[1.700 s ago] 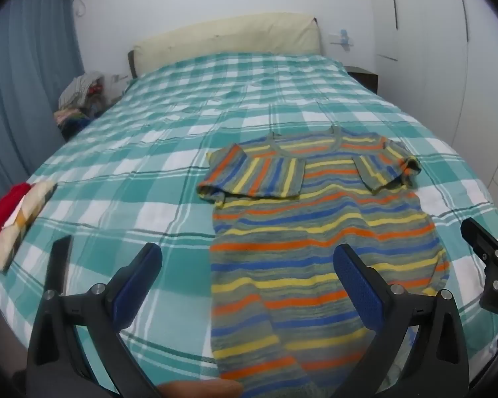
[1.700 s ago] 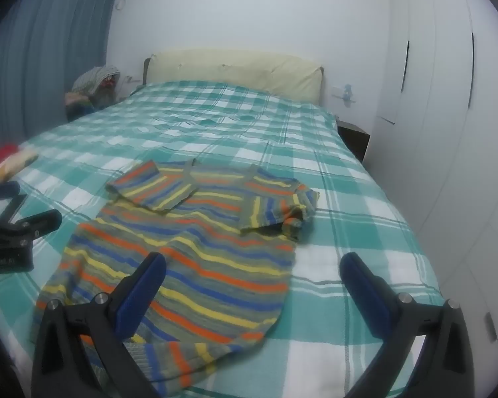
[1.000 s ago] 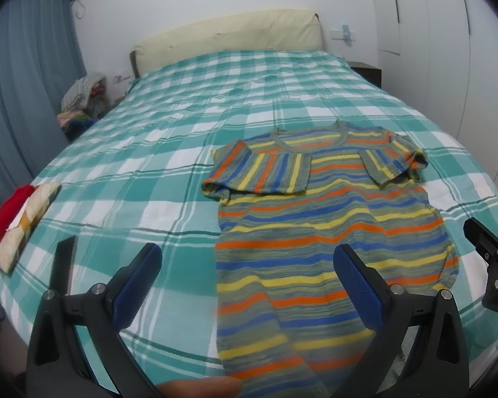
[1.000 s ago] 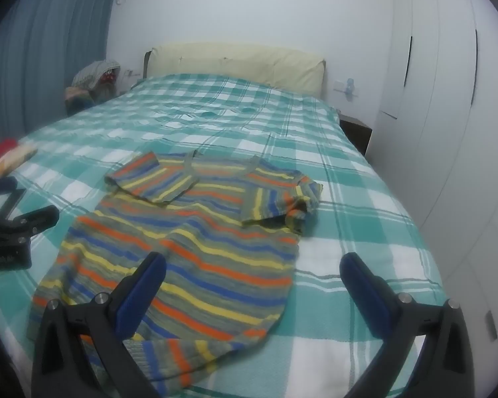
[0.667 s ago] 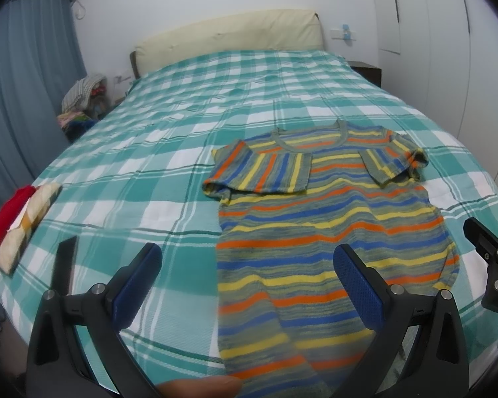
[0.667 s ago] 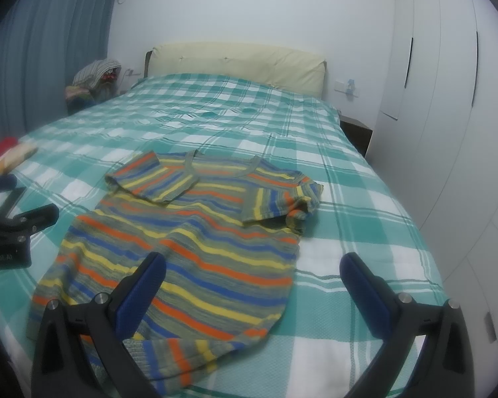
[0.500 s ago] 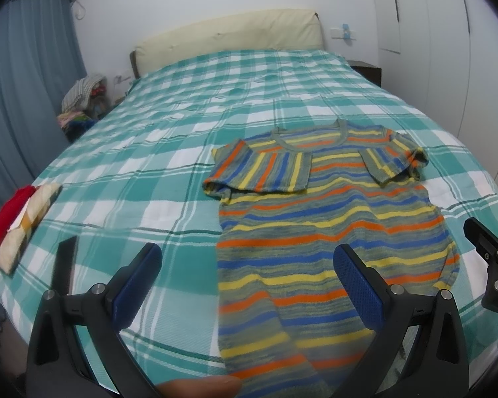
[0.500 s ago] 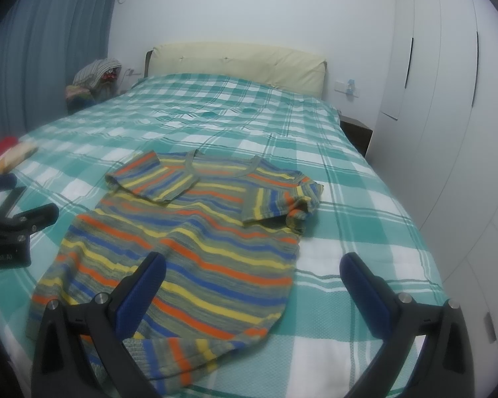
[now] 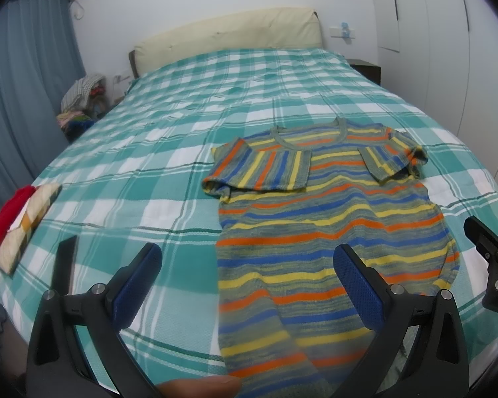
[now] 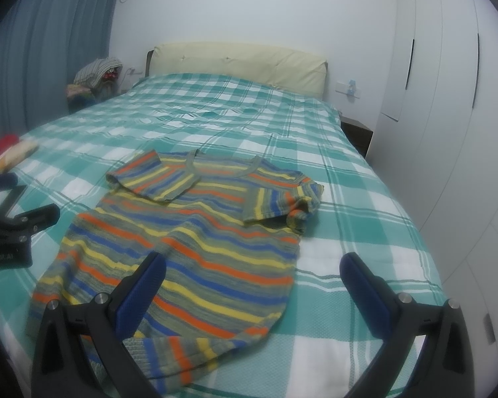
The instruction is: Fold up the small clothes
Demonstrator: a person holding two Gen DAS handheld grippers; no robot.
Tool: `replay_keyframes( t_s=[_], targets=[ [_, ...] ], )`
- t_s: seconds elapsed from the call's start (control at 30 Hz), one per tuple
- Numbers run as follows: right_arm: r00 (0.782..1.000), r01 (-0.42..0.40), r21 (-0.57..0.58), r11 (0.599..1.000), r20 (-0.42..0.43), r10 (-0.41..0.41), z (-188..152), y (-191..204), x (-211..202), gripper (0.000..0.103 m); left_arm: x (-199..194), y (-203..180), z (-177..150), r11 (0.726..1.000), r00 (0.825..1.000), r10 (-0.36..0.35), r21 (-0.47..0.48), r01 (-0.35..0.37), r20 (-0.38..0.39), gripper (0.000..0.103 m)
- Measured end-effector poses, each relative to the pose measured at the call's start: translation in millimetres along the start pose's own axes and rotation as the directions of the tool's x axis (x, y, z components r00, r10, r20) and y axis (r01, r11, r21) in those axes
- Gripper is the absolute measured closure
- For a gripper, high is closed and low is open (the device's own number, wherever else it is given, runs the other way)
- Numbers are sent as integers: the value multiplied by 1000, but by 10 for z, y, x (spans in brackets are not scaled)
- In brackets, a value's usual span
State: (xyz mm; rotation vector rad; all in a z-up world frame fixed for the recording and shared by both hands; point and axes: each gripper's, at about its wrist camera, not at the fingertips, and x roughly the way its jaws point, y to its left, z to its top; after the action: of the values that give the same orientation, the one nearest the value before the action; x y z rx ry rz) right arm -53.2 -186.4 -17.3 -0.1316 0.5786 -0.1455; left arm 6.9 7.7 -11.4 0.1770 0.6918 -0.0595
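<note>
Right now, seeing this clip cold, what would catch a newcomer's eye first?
The striped shirt stands out: orange, yellow and blue bands, lying flat near the foot of the teal checked bed with both sleeves folded in over the chest. Both grippers, left gripper and right gripper, are open and empty just short of its hem. A small folded pile sits at the bed's left edge.

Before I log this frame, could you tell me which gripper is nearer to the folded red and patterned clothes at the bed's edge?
Left. The left gripper hovers open beside the folded clothes; the right gripper sits past the striped shirt, farther away.
</note>
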Motion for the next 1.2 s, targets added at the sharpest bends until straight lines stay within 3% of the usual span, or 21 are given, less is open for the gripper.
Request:
replay_keyframes(
  t_s=[0.6,1.2],
  targets=[
    [1000,9,-6,1000,-4,-9,-24,16,19,0,44,34,-54,1000,1000,1,1,-1,-11,0],
    [996,84,-19,996,-39,-85,-56,-67,76,0,83,24,-42,1000,999,5,13,-4,-49,0]
  ],
)
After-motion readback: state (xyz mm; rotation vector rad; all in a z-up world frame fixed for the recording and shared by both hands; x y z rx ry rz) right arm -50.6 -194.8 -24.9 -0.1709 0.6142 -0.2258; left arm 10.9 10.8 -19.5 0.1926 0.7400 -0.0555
